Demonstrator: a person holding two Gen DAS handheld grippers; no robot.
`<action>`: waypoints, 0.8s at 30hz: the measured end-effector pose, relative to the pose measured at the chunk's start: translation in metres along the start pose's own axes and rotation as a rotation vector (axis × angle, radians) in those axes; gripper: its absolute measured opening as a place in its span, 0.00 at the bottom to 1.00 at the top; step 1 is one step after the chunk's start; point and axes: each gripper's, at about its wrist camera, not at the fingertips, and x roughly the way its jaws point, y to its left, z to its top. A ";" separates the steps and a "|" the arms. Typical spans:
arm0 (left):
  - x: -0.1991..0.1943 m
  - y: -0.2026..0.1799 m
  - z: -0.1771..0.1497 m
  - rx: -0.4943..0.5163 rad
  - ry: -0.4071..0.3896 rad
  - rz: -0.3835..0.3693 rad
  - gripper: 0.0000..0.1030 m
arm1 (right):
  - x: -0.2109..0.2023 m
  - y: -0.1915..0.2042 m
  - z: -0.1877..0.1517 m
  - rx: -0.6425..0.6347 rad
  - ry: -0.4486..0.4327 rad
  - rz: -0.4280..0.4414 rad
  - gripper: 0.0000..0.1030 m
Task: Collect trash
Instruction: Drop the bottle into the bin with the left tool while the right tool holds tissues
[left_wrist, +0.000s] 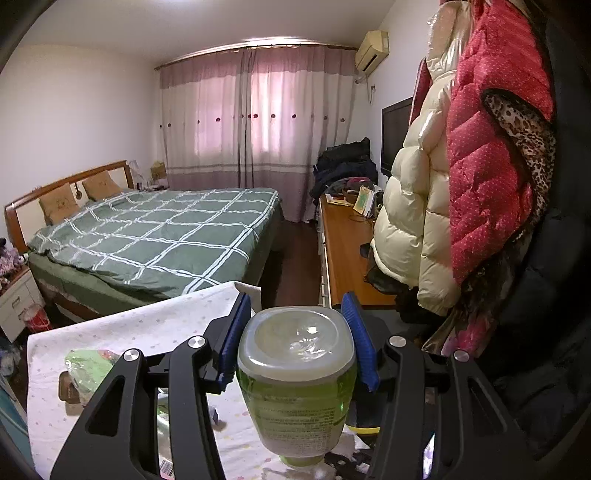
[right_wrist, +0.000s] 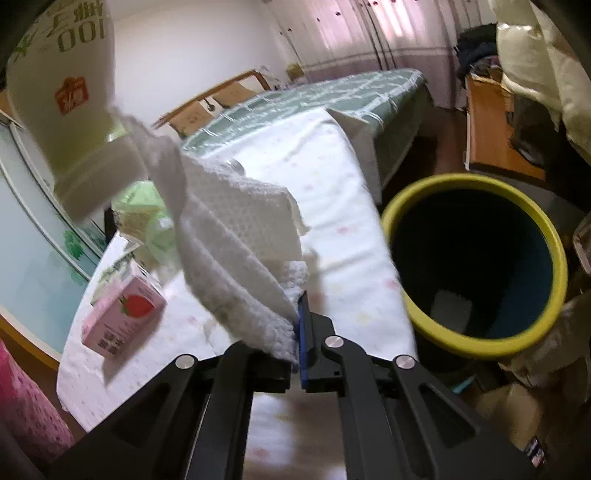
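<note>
Right wrist: gripper (right_wrist: 300, 325) pinched shut on tissue (right_wrist: 236, 236) above table (right_wrist: 351, 206), bin (right_wrist: 476, 258) just beside. Could snag, tear, miss rim. Left wrist: gripper (left_wrist: 295, 343) clamping bottle (left_wrist: 295, 376); smooth plastic, may slip.

The pink carton (right_wrist: 123, 317) is blurred; the bottle (left_wrist: 295, 384) hides its own cap.

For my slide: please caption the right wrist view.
Right gripper shut on white paper towel, beside yellow-rimmed round bin.
</note>
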 end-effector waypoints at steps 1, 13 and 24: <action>0.001 0.001 0.001 -0.002 -0.004 0.004 0.50 | 0.000 -0.003 -0.005 0.006 0.017 -0.004 0.03; 0.042 -0.018 0.018 0.044 0.030 -0.013 0.50 | -0.007 0.008 -0.035 -0.044 0.040 -0.037 0.03; 0.144 -0.084 0.001 0.113 0.195 -0.151 0.50 | -0.004 0.012 -0.035 -0.060 0.033 -0.040 0.03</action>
